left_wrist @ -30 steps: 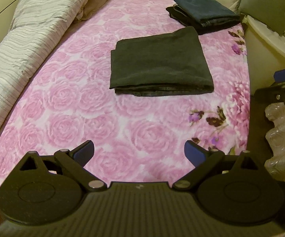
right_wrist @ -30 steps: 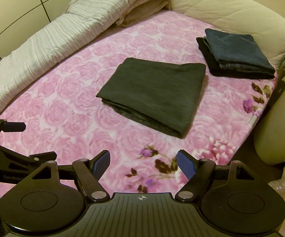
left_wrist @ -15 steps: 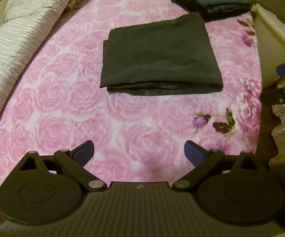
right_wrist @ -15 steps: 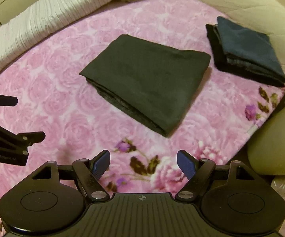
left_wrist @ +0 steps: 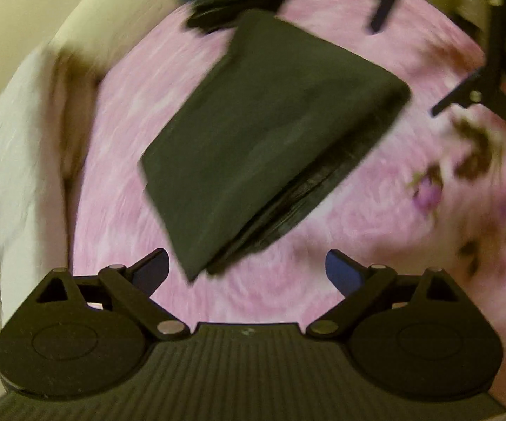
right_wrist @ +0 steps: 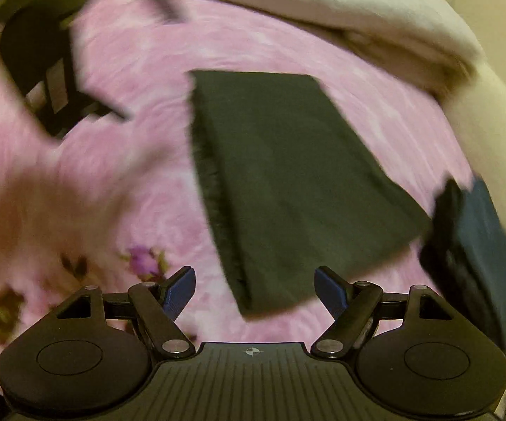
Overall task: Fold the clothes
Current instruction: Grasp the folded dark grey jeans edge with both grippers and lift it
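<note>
The left gripper (left_wrist: 246, 268) and right gripper (right_wrist: 254, 286) both hang with jaws spread wide, empty, over the pink rose-print bedsheet (left_wrist: 119, 161). The folded dark grey-green garment (left_wrist: 267, 133) lies flat on it just ahead. A folded dark blue garment (right_wrist: 481, 242) rests just beyond, beside a rumpled cream blanket (right_wrist: 340, 3).
</note>
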Demonstrator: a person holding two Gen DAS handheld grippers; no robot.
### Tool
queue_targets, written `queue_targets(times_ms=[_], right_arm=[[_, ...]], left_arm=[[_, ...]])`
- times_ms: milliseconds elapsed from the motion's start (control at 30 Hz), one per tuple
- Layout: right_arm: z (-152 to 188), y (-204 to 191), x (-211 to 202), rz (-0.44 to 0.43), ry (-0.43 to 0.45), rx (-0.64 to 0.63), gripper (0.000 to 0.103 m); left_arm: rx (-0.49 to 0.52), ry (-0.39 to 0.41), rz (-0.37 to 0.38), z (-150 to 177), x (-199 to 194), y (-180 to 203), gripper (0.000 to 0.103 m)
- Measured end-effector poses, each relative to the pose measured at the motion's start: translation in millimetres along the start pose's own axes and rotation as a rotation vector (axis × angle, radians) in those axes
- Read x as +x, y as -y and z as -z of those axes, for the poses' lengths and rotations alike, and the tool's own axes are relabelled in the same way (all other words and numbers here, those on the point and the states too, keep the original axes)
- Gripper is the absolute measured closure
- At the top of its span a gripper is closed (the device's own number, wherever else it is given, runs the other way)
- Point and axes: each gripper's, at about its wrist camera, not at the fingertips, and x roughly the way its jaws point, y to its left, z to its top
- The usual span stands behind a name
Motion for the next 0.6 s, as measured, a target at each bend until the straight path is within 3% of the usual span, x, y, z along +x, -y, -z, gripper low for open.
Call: queue_targets(times_ms=[100,267,400,600], right_arm=[[10.8,-29.4,31.2,0.091,0.034,-0.157,0.025],[14.0,-37.4,72.2,0.176,0.059,-0.169,0.025],[9.4,-38.5,86.6,0.230,0.091,-0.185,0.025],[15.6,-18.7,92.3,0.285,0.055,-0.183,0.025]], left_arm=[[0.148,0.064,-0.010,10.4,29.0,13.0,0.010],[0.304,0.125,-0.011,21.9,65.3,24.0,0.010],[0.358,0.174,-0.030,24.4,80.0,26.2,0.000],[0.405,0.186,-0.077,27.6,94.6,11.2,0.001]])
